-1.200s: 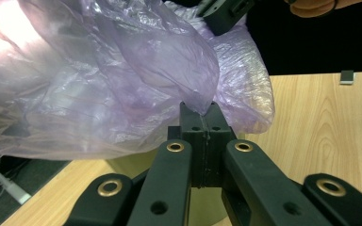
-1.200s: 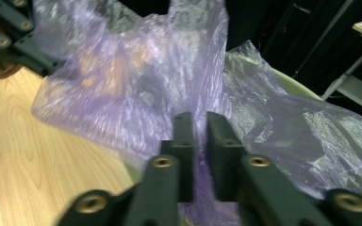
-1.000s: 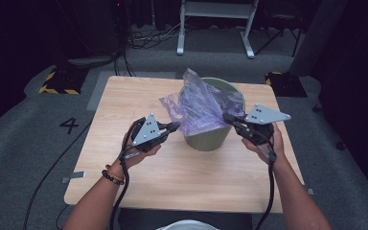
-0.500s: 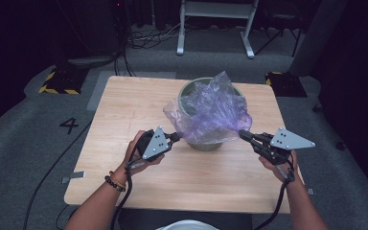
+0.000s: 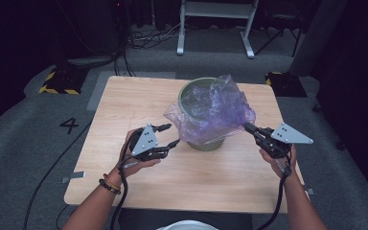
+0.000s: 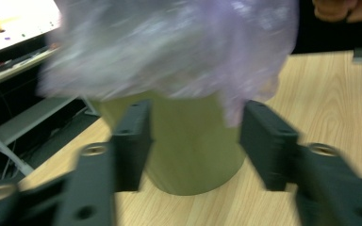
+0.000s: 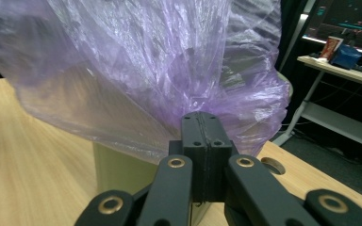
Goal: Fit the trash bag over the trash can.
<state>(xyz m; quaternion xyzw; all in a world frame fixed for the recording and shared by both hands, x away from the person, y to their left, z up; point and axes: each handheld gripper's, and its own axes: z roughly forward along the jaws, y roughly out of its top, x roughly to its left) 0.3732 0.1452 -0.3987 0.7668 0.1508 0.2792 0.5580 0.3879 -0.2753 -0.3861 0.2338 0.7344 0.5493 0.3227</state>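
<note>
1. My right claw (image 5: 247,127) is clamped tight on the edge of the purple bag (image 5: 215,112). In the right gripper view the claw (image 7: 201,123) has its two jaws pressed flat together, with a pinch of the film caught at their tips.
2. The bag is draped over the green bin (image 5: 206,142), which stands on the wooden surface (image 5: 124,103), towards its far side and a little right of centre.
3. The film covers the bin's mouth on the near and right sides and billows above the rim. At the far left I can see part of the rim bare.
4. My left claw (image 5: 168,135) has just been opening. Its jaws now stand apart with nothing between the pads.
5. In the left gripper view the claw (image 6: 195,141) frames the bin (image 6: 193,141) between its spread jaws, and the bag (image 6: 169,47) hangs above them. That view is blurred, so I cannot tell whether a jaw brushes the film.
6. From the high view, the left claw sits just beside the bin's left side, near the bag's lower edge. The right claw is at the bag's right corner, beside the bin.
7. Both hands are above the near half of the surface, well apart, with the bin between them.
</note>
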